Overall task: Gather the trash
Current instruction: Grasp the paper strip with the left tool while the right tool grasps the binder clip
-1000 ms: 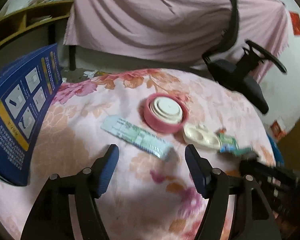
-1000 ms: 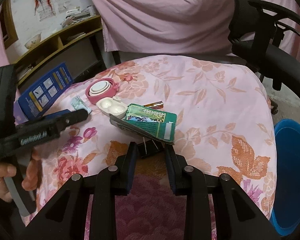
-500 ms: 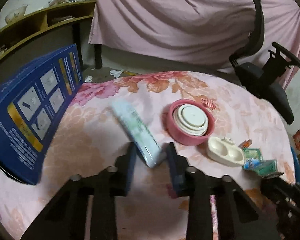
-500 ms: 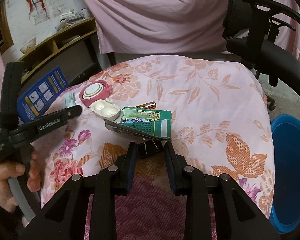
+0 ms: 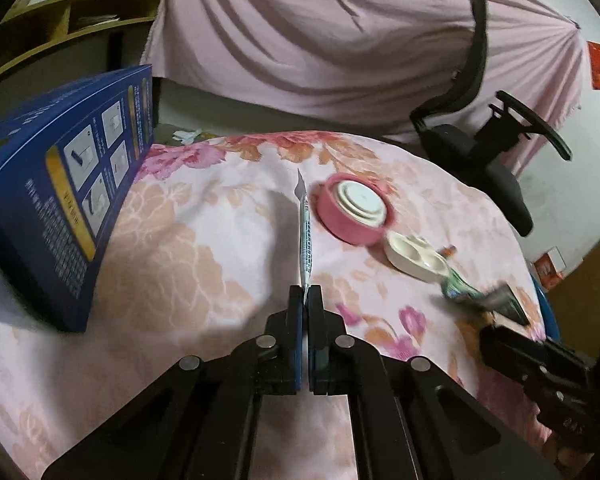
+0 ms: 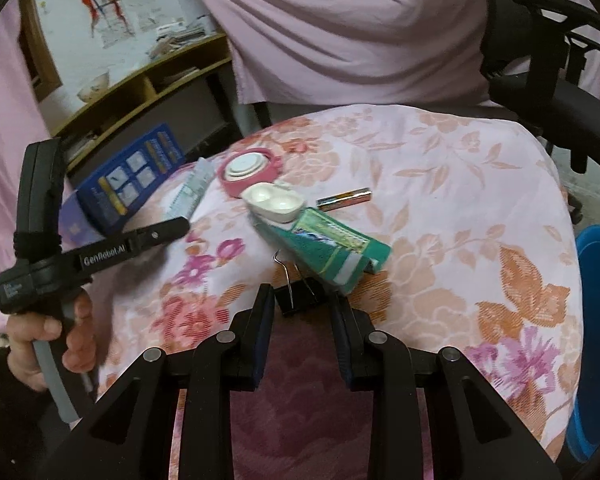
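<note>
Left tool [image 5: 305,294] pinches the flat wrapper [image 5: 306,240].
Right tool [image 6: 302,307] clamps a black clip [image 6: 296,300] fastened to the green carton [image 6: 332,246], near worktop [image 6: 440,168] edge.

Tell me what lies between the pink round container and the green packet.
The white two-well case lies between the pink round container and the green packet, overlapping the packet's near end; the right wrist view shows it.

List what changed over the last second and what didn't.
The left gripper closed on the flat pale-green paper packet, which now stands on edge off the floral cloth. The right gripper kept its grip on the black binder clip; pink round container unmoved.
</note>
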